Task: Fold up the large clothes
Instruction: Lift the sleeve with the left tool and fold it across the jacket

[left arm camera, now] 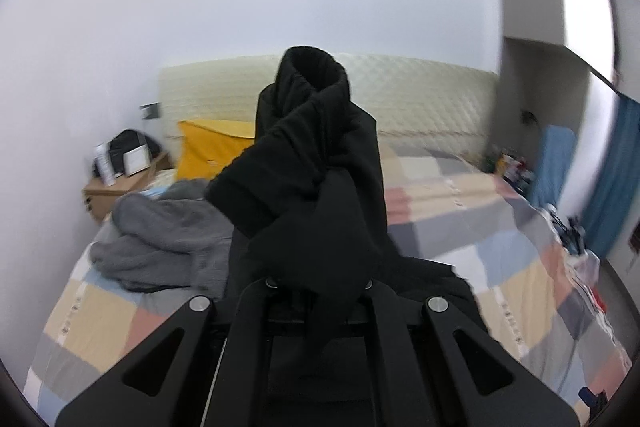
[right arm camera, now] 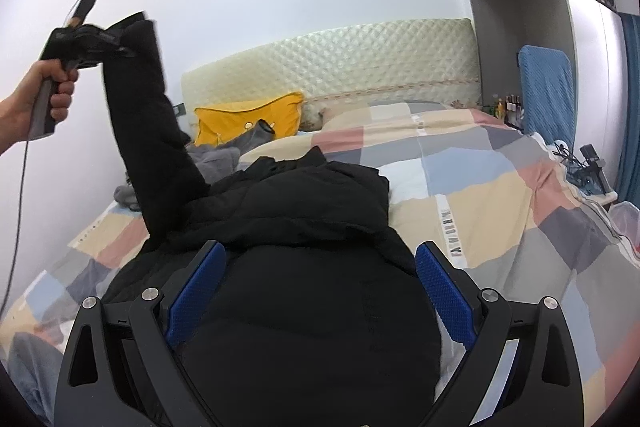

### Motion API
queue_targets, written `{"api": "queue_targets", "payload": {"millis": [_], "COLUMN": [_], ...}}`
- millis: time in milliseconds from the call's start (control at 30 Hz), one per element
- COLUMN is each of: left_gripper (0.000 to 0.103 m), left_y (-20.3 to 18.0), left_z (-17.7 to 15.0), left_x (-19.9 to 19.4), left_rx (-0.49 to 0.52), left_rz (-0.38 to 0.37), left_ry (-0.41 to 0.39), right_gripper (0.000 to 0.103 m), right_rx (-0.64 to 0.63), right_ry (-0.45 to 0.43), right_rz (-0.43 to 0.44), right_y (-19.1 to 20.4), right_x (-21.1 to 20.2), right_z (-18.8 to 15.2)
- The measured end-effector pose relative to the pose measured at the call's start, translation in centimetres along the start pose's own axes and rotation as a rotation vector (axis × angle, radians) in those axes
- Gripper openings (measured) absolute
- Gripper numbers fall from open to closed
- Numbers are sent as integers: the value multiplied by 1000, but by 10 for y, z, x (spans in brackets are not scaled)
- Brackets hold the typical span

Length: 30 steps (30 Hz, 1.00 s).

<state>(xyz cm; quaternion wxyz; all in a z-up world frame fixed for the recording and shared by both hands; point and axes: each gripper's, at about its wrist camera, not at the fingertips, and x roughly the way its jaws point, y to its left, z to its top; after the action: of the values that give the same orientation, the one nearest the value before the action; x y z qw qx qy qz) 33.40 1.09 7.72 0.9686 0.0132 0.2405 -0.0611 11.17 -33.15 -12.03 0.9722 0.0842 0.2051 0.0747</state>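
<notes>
A large black padded jacket [right arm camera: 304,267] lies on the checked bed cover [right arm camera: 500,195]. My left gripper [left arm camera: 320,267] is shut on the jacket's sleeve [left arm camera: 304,155] and holds it high above the bed; the cuff sticks up past the fingers. From the right wrist view the left gripper [right arm camera: 120,39] is at the upper left with the sleeve [right arm camera: 152,131] hanging down to the jacket body. My right gripper [right arm camera: 320,283] is open and empty, its blue pads [right arm camera: 444,291] either side of the jacket body, just above it.
A grey garment [left arm camera: 160,239] lies bunched on the bed's left side. A yellow pillow [right arm camera: 248,119] leans on the quilted headboard [right arm camera: 360,67]. A wooden bedside table [left arm camera: 120,187] stands at the left, and a blue chair [right arm camera: 544,91] and cluttered desk at the right.
</notes>
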Motion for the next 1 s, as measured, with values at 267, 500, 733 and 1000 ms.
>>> {"api": "queue_targets", "payload": {"millis": [267,500,733,1000], "left_gripper": [4,4,4,6], "left_y": [-117,-175,-219,-247], "left_z": [-33,-100,-166,-217], "left_x": [37,81,133,190], "left_rx": [105,70,98,240], "left_rz": [-105,-220,-221,-127], "left_ry": [79,178,262,357], "right_gripper": [96,96,96,96], "right_rx": [32,91,145,147], "right_ry": [-12,-25,-29,31], "right_rz": [8,-53,-79,-96], "right_y": [-17,-39,-57,-62], "right_x": [-6,-7,-3,21], "right_z": [1,1,-1,-5]}}
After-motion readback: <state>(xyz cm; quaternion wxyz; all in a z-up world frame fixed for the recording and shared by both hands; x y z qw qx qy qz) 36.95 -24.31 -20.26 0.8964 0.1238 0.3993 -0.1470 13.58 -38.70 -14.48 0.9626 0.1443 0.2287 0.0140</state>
